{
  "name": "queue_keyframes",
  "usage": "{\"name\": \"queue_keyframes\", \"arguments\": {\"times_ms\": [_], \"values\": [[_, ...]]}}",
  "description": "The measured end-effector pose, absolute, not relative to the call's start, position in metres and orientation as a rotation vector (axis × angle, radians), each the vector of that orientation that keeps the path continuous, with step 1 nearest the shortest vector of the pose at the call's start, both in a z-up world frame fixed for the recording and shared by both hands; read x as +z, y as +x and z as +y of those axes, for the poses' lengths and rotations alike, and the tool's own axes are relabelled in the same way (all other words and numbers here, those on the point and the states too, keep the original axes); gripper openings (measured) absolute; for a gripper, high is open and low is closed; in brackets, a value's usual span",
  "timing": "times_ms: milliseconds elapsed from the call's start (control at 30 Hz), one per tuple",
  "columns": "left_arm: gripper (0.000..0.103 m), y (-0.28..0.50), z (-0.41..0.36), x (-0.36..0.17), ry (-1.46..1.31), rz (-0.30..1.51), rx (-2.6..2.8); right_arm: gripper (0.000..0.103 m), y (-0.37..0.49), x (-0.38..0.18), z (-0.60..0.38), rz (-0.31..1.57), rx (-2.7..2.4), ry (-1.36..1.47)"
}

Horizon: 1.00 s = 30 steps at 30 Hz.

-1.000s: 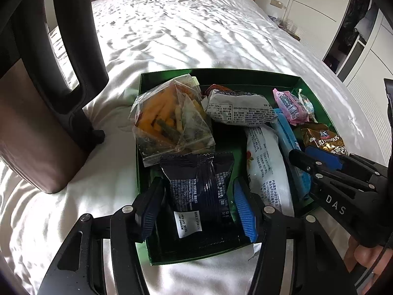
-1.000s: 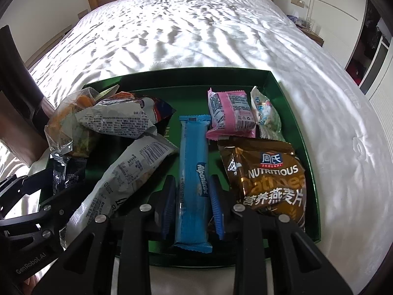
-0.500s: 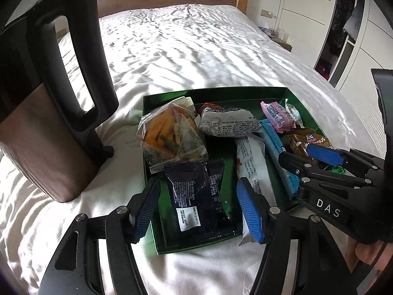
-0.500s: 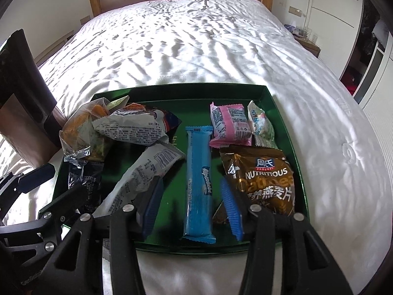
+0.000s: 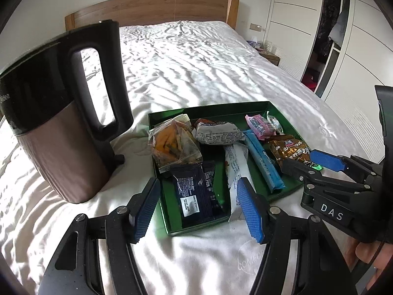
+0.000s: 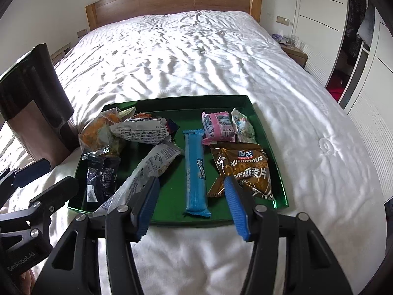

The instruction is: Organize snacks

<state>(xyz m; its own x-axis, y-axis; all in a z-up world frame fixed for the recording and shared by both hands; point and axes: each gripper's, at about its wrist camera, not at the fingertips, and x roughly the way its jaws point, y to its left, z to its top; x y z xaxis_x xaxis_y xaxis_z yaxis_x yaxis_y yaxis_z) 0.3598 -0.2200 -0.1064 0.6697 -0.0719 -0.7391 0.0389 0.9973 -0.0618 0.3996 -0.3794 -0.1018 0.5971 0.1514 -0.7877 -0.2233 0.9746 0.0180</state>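
Holding seven snack packs, the green tray (image 6: 267,132) sits on the bed (image 6: 196,56).

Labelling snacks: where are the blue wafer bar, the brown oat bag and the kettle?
blue wafer bar (image 6: 195,172): right wrist view, printed middle.
brown oat bag (image 6: 245,167): right wrist view, front label.
kettle (image 5: 61,147): left wrist view, lower body.

The brown-and-black electric kettle (image 6: 29,113) is cut off by the left edge in the right wrist view. The crumpled white printed snack packet (image 5: 216,135) hides part of the clear bag of orange snacks (image 5: 172,142). Small print on the dark navy foil packet (image 5: 194,191) is illegible.
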Motion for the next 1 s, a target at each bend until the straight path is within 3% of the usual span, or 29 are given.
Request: {"name": "queue_keyframes", "arguments": {"times_ms": [33, 67, 133, 167, 200, 733, 800, 867, 1000], "values": [[0.059, 0.354, -0.218, -0.102, -0.036, 0.824, -0.066, 0.051, 0.391, -0.097, -0.378, 0.894, 0.216, -0.083], [0.059, 0.346, -0.216, -0.097, -0.029, 0.813, -0.07, 0.062, 0.382, -0.093, -0.376, 0.884, 0.211, -0.082], [0.063, 0.33, -0.21, -0.087, -0.021, 0.793, -0.08, 0.069, 0.362, -0.083, -0.371, 0.863, 0.203, -0.077], [0.07, 0.32, -0.206, -0.081, -0.025, 0.783, -0.085, 0.069, 0.352, -0.078, -0.369, 0.856, 0.208, -0.069], [0.071, 0.31, -0.2, -0.076, -0.034, 0.77, -0.093, 0.07, 0.341, -0.073, -0.366, 0.852, 0.211, -0.064], [0.072, 0.116, -0.103, -0.004, -0.026, 0.691, -0.042, 0.079, 0.167, -0.004, -0.312, 0.827, 0.229, -0.025], [0.072, 0.094, -0.09, 0.001, -0.02, 0.688, -0.023, 0.082, 0.147, 0.005, -0.307, 0.817, 0.235, -0.036], [0.072, 0.073, -0.075, 0.005, -0.008, 0.679, 0.01, 0.1, 0.129, 0.013, -0.307, 0.803, 0.23, -0.037], [0.072, 0.04, -0.047, 0.011, -0.02, 0.672, 0.07, 0.103, 0.101, 0.026, -0.317, 0.781, 0.198, -0.05]]}}
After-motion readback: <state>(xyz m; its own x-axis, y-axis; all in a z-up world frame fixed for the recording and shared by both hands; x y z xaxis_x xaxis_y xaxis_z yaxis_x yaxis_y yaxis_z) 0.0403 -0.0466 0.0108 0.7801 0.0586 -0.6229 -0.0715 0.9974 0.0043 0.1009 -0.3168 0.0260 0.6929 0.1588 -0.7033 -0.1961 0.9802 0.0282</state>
